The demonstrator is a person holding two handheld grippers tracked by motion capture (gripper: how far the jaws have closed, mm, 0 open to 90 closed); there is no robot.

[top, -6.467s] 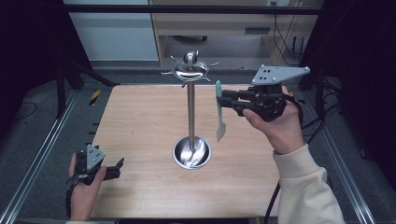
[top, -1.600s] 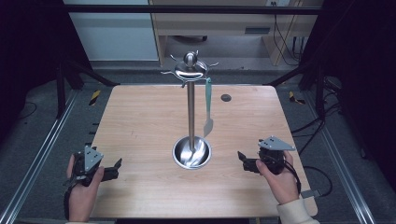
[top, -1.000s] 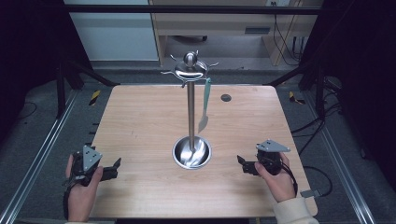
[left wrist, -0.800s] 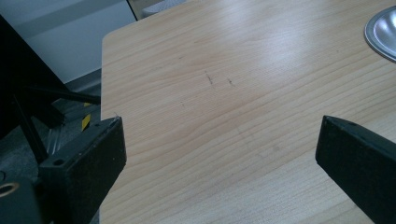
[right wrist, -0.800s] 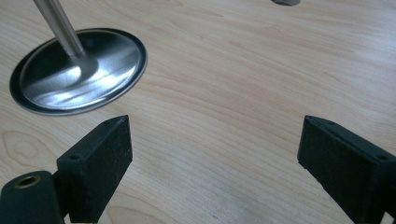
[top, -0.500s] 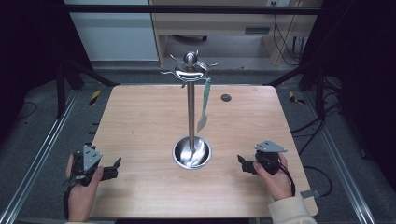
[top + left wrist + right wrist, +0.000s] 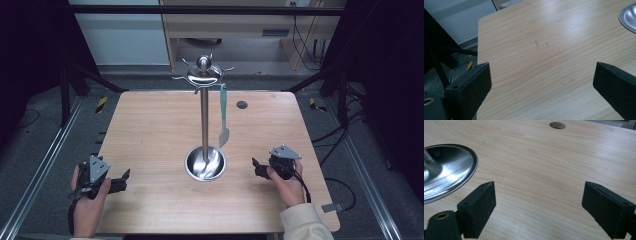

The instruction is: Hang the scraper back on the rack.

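While both hand-held tools rest low on the light wooden table (image 7: 150,130), the right black two-jaw gripper (image 7: 256,167) lies at the table's right near side with its jaws spread wide and nothing between them; in the right gripper view (image 7: 537,202) the 2 black pads stand well apart over bare wood grain. The person's right hand (image 7: 285,182) grasps this gripper from behind, and a cream sleeve (image 7: 305,225) covers the forearm. The left black two-jaw gripper (image 7: 125,179) sits at the table's left near corner, held by the left hand (image 7: 87,207), and its jaws are likewise spread wide and empty, as the left gripper view (image 7: 541,82) confirms. Between the 2 grippers, and apart from both, stands the polished steel utensil stand (image 7: 204,115), made up of 1 round dished base (image 7: 205,164), 1 upright post and a hooked crown (image 7: 202,72) at the top. The base rim appears at the left edge of the right gripper view (image 7: 451,170) and at the upper right corner of the left gripper view (image 7: 629,16). The pale green spatula with a grey blade (image 7: 223,117) hangs upright from a hook on the right side of the crown, just beside the post, its blade clear of the base. A small dark round disc (image 7: 242,105) lies flush in the table surface beyond the stand.
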